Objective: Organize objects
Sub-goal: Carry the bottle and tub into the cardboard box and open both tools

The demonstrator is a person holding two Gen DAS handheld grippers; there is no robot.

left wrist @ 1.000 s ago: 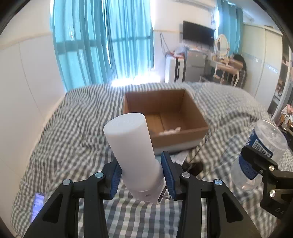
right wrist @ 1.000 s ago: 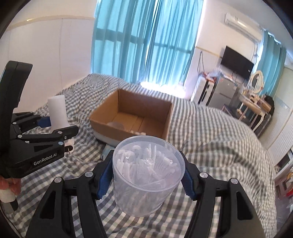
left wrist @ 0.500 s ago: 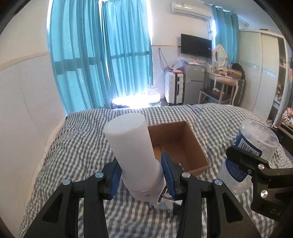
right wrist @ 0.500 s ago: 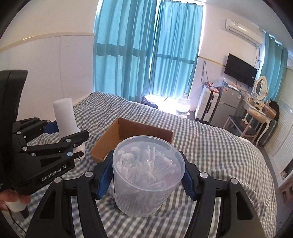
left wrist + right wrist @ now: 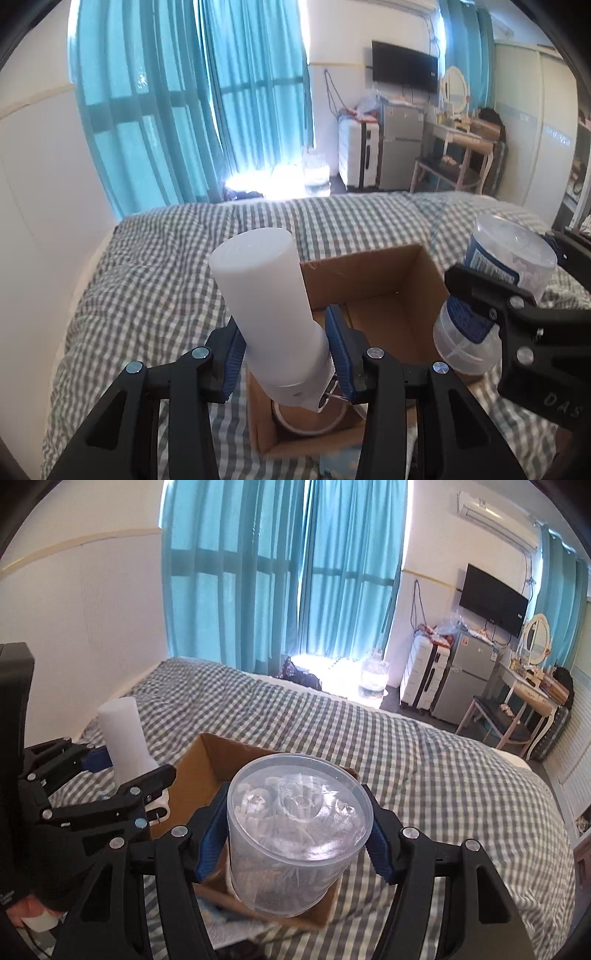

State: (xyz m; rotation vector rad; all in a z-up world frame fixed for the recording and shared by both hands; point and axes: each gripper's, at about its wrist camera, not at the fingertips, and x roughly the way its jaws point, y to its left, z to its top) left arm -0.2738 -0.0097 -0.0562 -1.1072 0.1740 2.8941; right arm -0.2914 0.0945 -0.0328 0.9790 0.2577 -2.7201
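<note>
My left gripper [image 5: 284, 350] is shut on a white cylinder [image 5: 266, 302], held tilted above the near left part of an open cardboard box [image 5: 384, 280]. My right gripper [image 5: 295, 834] is shut on a clear plastic tub [image 5: 295, 830] full of small clear pieces, held above the near side of the same box [image 5: 207, 760]. The tub with its blue label shows at the right in the left wrist view [image 5: 495, 295]. The white cylinder also shows at the left in the right wrist view [image 5: 125, 734]. A tape roll [image 5: 306, 421] lies inside the box.
The box rests on a bed with a grey checked cover [image 5: 155, 280]. A white wall [image 5: 33, 192] runs along the bed's left. Blue curtains [image 5: 295, 572], a suitcase, a small fridge [image 5: 461, 679] and a dressing table stand beyond the bed.
Both grippers have moved forward over the box with their loads still held. The box now lies directly under the cylinder and the tub.
</note>
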